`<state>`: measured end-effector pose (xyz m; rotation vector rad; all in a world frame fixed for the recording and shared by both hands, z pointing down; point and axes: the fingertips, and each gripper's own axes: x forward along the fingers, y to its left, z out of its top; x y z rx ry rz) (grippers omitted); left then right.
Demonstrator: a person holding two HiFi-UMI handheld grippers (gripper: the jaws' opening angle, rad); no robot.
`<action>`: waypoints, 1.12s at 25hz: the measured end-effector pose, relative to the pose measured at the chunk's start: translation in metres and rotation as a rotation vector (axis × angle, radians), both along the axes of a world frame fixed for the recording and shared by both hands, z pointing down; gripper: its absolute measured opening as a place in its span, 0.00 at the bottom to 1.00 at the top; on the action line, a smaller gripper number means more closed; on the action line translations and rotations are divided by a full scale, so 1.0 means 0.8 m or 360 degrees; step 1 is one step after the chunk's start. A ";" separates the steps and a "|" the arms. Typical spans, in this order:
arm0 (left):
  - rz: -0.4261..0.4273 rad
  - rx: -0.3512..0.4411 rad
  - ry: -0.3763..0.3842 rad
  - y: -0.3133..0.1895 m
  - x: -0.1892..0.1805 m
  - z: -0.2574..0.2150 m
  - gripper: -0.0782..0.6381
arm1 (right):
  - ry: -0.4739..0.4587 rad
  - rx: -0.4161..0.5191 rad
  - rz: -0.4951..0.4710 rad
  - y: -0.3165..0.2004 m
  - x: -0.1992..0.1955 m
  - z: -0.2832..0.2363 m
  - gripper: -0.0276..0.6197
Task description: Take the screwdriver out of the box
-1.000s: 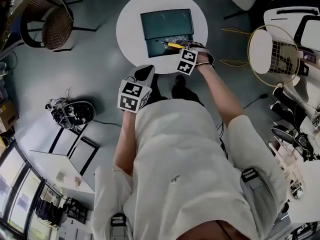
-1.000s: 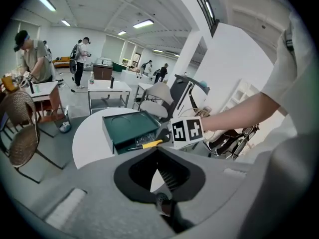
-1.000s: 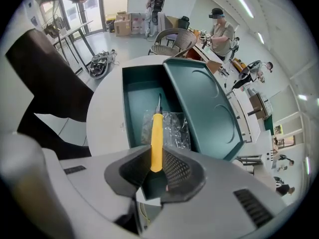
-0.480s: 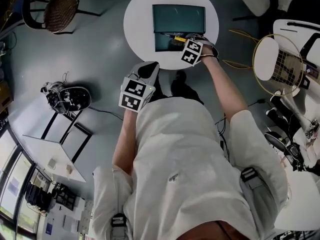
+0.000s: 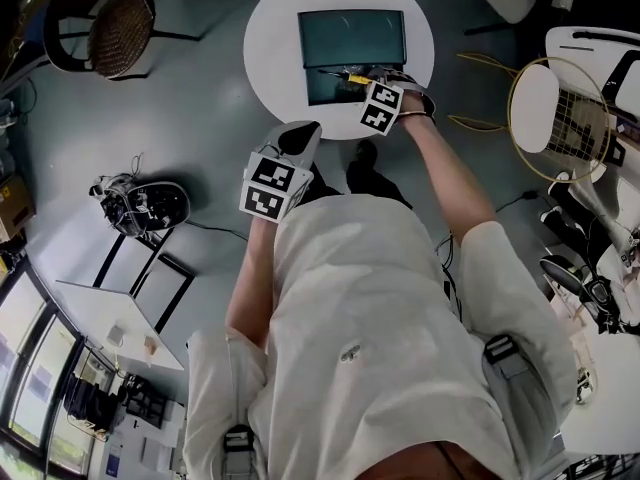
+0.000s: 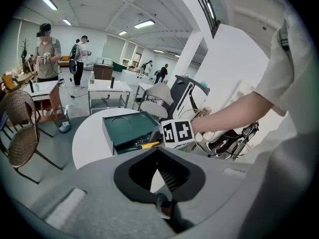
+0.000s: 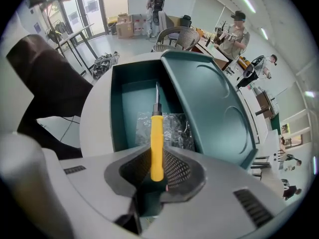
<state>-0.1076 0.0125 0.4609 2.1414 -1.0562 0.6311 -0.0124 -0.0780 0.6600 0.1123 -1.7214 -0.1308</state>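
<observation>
A dark green box (image 5: 330, 88) stands open on the round white table (image 5: 270, 38), its lid (image 5: 350, 38) folded back. My right gripper (image 5: 362, 80) points steeply down over the box's near end. Its jaws are closing, and the pads press on the yellow handle of the screwdriver (image 7: 156, 143). The metal tip reaches out over the box's inside (image 7: 134, 103). A clear plastic bag (image 7: 174, 128) of small parts lies under it. My left gripper (image 5: 295, 140) hangs off the table's near edge, shut and with nothing in it. From there the screwdriver (image 6: 148, 145) shows at the box's front.
A wicker chair (image 5: 110, 33) stands left of the table and a wire-frame chair (image 5: 560, 108) to the right. A tangle of cables and gear (image 5: 140, 208) lies on the grey floor at the left. Several people stand by tables (image 6: 102, 88) far off.
The head view has shifted, so the table now sits higher in the picture. The right gripper stays over the box's near end with the screwdriver. The left gripper has kept its place.
</observation>
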 end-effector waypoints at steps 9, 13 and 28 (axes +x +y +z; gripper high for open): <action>-0.0161 0.0111 0.0135 0.021 0.036 -0.021 0.12 | -0.0528 0.0080 0.0231 0.046 0.030 -0.120 0.16; -0.0243 0.0216 0.0210 0.041 0.070 -0.044 0.12 | -0.0840 0.0038 0.0419 0.082 0.060 -0.193 0.16; -0.0352 0.0558 0.0332 0.123 0.180 -0.152 0.12 | -0.1861 -0.0152 0.0897 0.192 0.180 -0.414 0.16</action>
